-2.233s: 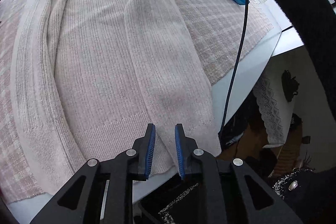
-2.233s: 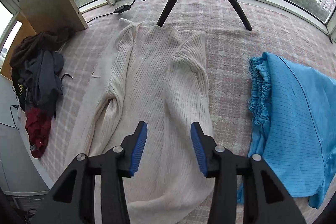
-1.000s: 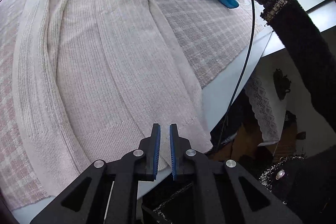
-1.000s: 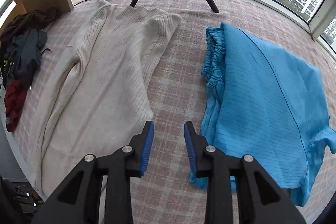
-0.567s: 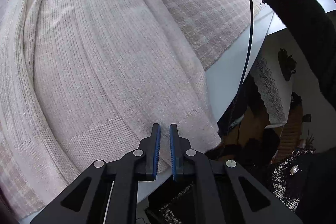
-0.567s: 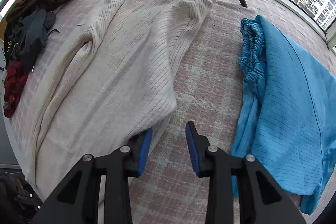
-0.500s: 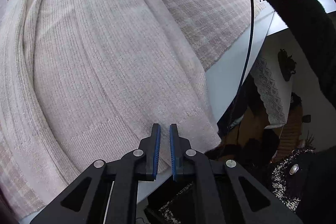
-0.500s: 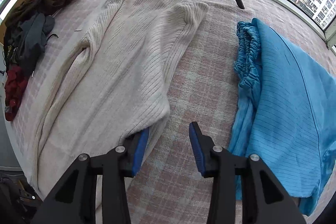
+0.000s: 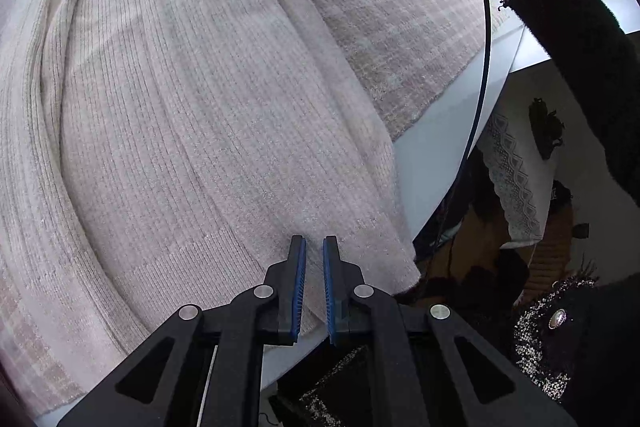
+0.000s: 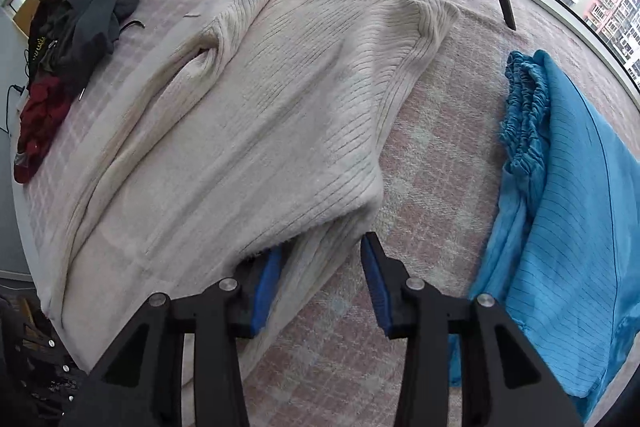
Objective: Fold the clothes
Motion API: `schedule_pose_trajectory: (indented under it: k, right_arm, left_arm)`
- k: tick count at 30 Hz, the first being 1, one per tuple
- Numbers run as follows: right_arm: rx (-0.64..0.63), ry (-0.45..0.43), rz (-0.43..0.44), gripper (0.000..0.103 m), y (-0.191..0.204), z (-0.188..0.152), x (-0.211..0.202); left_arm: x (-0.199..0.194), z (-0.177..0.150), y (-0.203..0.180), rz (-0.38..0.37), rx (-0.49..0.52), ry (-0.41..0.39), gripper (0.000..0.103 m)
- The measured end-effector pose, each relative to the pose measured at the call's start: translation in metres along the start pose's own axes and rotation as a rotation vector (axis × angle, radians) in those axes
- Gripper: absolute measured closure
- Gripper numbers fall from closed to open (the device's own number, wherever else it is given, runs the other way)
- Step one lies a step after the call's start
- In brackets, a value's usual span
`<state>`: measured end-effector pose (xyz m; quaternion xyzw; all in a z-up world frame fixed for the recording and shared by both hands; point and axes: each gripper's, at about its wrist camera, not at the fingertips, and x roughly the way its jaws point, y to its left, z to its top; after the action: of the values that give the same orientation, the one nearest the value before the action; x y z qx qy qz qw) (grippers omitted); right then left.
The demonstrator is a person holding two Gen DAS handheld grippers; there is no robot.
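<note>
Cream ribbed sweater (image 10: pixel 256 115) lies flat ahead of both grippers. Left gripper (image 9: pixel 314 283) pinches its hem edge, jaws nearly together. Right gripper (image 10: pixel 316 279) spread wide, straddles the folded sleeve edge.

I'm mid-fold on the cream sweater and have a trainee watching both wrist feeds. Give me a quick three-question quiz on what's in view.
1. True or false: the right gripper has its jaws closed tight on the blue garment.
2. Which side of the cream sweater does the pile of dark clothes lie on in the right wrist view: A) left, B) right, C) on top of it?
3. Fill in: the left gripper has its jaws nearly together at the sweater's ____ edge, by the table edge.

Key: 1 false, the jaws are open around the sweater's edge; 2 A; 3 bottom.
</note>
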<state>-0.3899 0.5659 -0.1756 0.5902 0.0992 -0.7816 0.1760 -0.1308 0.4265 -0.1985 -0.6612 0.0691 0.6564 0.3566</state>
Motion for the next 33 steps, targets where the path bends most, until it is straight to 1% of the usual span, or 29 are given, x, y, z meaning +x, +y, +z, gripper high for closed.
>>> schedule_pose_trajectory:
  k: [1, 3, 4, 5, 6, 8, 10, 11, 12, 13, 15, 17, 18, 20, 21, 23, 24, 26, 27, 28, 30, 31, 32, 33]
  right_arm:
    - [0.019, -0.002, -0.017, 0.063, -0.005, 0.004, 0.004]
    - [0.081, -0.022, 0.027, 0.064, -0.022, 0.008, 0.007]
    - [0.124, -0.031, 0.043, 0.074, -0.032, 0.008, 0.005]
    - [0.194, -0.029, 0.071, 0.089, -0.048, 0.005, 0.005]
    - [0.258, -0.028, 0.098, 0.094, -0.063, 0.002, 0.005]
    - [0.258, -0.023, 0.106, 0.095, -0.063, -0.002, 0.004]
    - [0.258, -0.017, 0.114, 0.093, -0.063, -0.006, 0.002]
    - [0.258, -0.015, 0.117, 0.090, -0.063, -0.009, 0.001]
    - [0.258, -0.012, 0.121, 0.089, -0.063, -0.011, 0.001]
    - [0.258, -0.009, 0.125, 0.086, -0.063, -0.013, 0.000]
    - [0.261, 0.009, 0.119, 0.084, -0.062, -0.015, -0.004]
    - [0.279, -0.005, 0.123, 0.080, -0.066, -0.020, -0.013]
    - [0.289, -0.012, 0.126, 0.078, -0.068, -0.022, -0.017]
    - [0.337, -0.037, 0.163, 0.074, -0.075, -0.027, -0.022]
    - [0.366, -0.044, 0.180, 0.073, -0.078, -0.028, -0.023]
    - [0.405, -0.051, 0.211, 0.065, -0.080, -0.029, -0.022]
    - [0.412, -0.059, 0.219, 0.063, -0.079, -0.029, -0.023]
    - [0.418, -0.069, 0.237, 0.060, -0.076, -0.030, -0.023]
    - [0.416, -0.069, 0.237, 0.058, -0.074, -0.028, -0.022]
    - [0.414, -0.070, 0.235, 0.055, -0.072, -0.026, -0.020]
    - [0.413, -0.068, 0.230, 0.053, -0.073, -0.022, -0.014]
    - [0.414, -0.063, 0.230, 0.053, -0.074, -0.018, -0.010]
    - [0.416, -0.059, 0.230, 0.053, -0.075, -0.015, -0.007]
    - [0.418, -0.055, 0.230, 0.053, -0.076, -0.011, -0.004]
  left_arm:
    - [0.000, 0.001, -0.001, 0.002, 0.004, 0.001, 0.096]
    - [0.001, 0.002, -0.003, 0.008, 0.012, 0.004, 0.096]
    - [0.001, 0.002, -0.004, 0.009, 0.014, 0.005, 0.096]
    - [0.001, 0.002, -0.005, 0.009, 0.013, 0.003, 0.096]
    - [0.001, 0.002, -0.005, 0.009, 0.012, 0.002, 0.096]
    - [0.000, 0.002, -0.005, 0.009, 0.012, 0.000, 0.096]
    - [-0.001, 0.001, -0.005, 0.008, 0.012, -0.002, 0.096]
    - [-0.004, 0.002, -0.006, 0.007, 0.016, -0.011, 0.096]
    - [-0.009, 0.002, -0.007, 0.006, 0.022, -0.022, 0.096]
    - [-0.014, 0.002, -0.008, 0.004, 0.027, -0.034, 0.096]
    - [-0.021, 0.001, -0.015, -0.014, 0.047, -0.053, 0.096]
    - [-0.027, 0.001, -0.022, -0.035, 0.069, -0.072, 0.096]
    - [-0.026, 0.002, -0.026, -0.041, 0.076, -0.067, 0.096]
    - [-0.018, 0.004, -0.033, -0.050, 0.087, -0.047, 0.096]
    - [-0.011, 0.006, -0.041, -0.037, 0.096, -0.037, 0.094]
    - [0.000, 0.011, -0.051, -0.013, 0.100, -0.022, 0.084]
    - [0.005, 0.013, -0.055, -0.002, 0.101, -0.015, 0.082]
    - [0.012, 0.017, -0.063, 0.028, 0.097, -0.009, 0.066]
    - [0.016, 0.017, -0.066, 0.050, 0.101, -0.009, 0.064]
    - [0.020, 0.017, -0.069, 0.072, 0.108, -0.010, 0.065]
    - [0.024, 0.017, -0.075, 0.103, 0.120, -0.027, 0.066]
    - [0.024, 0.017, -0.076, 0.119, 0.128, -0.039, 0.070]
    - [0.025, 0.017, -0.077, 0.136, 0.138, -0.052, 0.084]
    - [0.025, 0.018, -0.075, 0.154, 0.138, -0.062, 0.094]
